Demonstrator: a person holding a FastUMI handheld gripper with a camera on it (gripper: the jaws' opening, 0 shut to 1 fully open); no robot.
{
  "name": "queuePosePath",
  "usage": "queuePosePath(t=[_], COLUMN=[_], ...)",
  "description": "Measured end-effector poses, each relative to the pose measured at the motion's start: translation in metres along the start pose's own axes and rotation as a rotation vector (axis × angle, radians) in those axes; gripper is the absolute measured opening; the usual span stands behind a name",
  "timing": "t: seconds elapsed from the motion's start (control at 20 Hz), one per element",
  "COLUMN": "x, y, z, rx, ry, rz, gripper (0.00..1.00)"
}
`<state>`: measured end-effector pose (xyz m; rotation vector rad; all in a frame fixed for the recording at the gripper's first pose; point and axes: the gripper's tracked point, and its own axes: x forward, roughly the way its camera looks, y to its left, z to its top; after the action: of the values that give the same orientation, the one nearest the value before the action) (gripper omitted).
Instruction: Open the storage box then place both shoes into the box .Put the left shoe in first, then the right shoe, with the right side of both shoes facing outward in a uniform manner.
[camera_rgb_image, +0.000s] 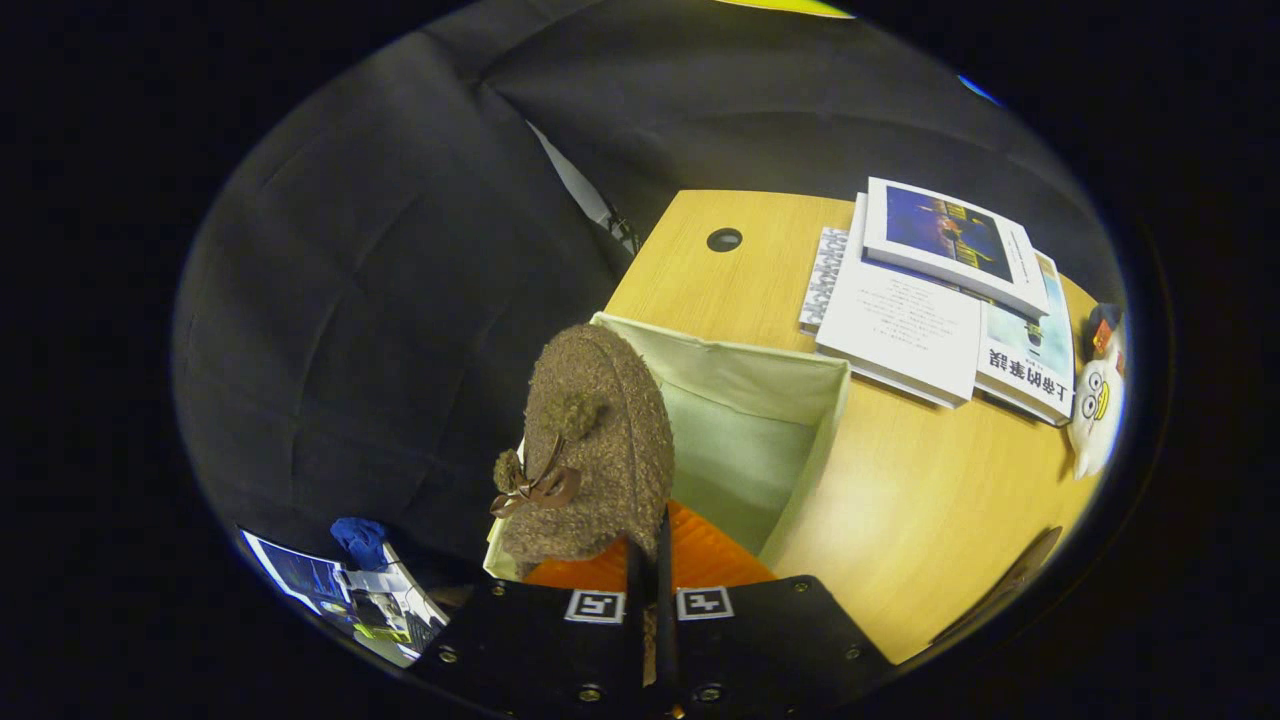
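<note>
The fuzzy brown slipper-like shoe with a small brown bow (590, 450) hangs toe-up over the near left corner of the open pale-green fabric storage box (800, 395) on the wooden desk (930, 520). The likely trouble is that it catches the box's soft rim and folds the wall in, or lands turned the wrong way, since it sits partly outside the box. The fingers (650, 575) are nearly closed, pinching what appears to be the shoe's thin edge. A stack of books (920, 310) lies far right.
</note>
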<state>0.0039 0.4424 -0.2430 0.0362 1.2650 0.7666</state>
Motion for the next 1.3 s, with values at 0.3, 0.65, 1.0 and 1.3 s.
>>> queuePosePath(t=[0.3,0.65,1.0,1.3], x=[-0.002,-0.031,-0.096,-0.146], y=[-0.006,-0.023,-0.075,-0.144], z=[0.009,0.012,0.003,-0.011], rx=[-0.010,-0.009,0.023,0.071], ry=[-0.030,-0.073,-0.184,-0.301], rz=[0.001,0.008,-0.024,-0.101], gripper=[0.99,0.97,0.97,0.97])
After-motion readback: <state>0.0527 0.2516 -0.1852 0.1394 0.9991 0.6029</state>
